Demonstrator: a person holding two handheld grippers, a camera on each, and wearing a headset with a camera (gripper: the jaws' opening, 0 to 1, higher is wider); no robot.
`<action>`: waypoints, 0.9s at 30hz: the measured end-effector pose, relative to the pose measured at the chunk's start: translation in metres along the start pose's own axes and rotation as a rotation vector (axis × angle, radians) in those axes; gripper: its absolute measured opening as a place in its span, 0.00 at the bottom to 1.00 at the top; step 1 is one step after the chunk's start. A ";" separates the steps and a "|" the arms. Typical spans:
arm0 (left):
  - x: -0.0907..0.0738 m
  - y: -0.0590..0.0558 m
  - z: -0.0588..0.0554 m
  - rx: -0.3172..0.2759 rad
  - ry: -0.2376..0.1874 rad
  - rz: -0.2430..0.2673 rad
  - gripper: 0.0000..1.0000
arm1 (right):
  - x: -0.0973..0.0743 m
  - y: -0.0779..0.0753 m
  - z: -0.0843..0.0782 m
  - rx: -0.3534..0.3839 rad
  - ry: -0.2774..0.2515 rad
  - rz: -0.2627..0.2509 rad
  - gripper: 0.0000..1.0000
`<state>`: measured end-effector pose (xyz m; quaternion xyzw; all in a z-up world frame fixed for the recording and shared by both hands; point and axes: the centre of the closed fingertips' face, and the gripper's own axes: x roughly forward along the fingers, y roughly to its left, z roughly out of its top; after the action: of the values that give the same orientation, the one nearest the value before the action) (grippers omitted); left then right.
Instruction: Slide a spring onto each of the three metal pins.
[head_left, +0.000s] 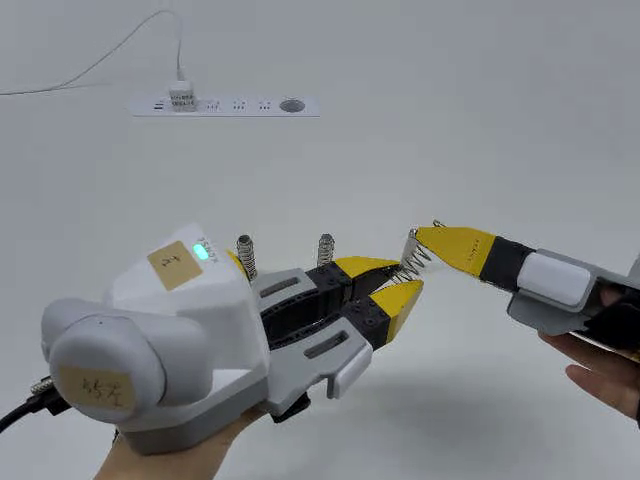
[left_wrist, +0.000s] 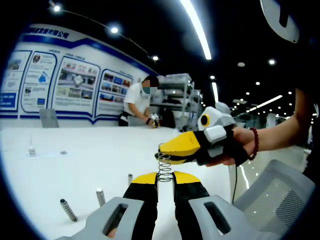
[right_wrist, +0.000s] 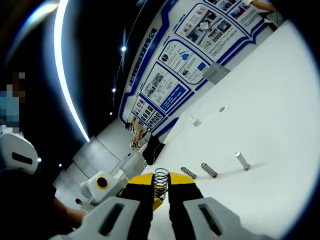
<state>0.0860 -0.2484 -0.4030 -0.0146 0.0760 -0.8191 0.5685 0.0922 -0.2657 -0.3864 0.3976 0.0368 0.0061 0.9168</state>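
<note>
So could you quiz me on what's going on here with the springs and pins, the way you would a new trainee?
1. True or false: all three metal pins already wear a spring.
2. What lies at the far side of the table? A) a power strip B) a toolbox C) a cup
3. Fill in: the loose spring sits between the jaws of the left gripper and those of the ____ gripper.

Key: 1 false, since one pin stands bare. 2 A. 3 right, meaning the right gripper.
</note>
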 end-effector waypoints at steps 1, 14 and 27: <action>0.000 0.000 0.000 0.006 0.006 -0.001 0.11 | 0.001 0.002 0.000 -0.010 0.001 0.003 0.11; -0.005 0.008 -0.013 0.074 0.099 0.043 0.21 | 0.004 -0.001 0.005 -0.134 -0.001 -0.030 0.11; -0.023 0.022 -0.031 0.082 0.193 0.128 0.32 | 0.006 -0.021 0.025 -0.338 0.027 -0.125 0.11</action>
<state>0.1111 -0.2307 -0.4353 0.0924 0.0975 -0.7811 0.6098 0.1001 -0.2975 -0.3850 0.2346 0.0724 -0.0396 0.9686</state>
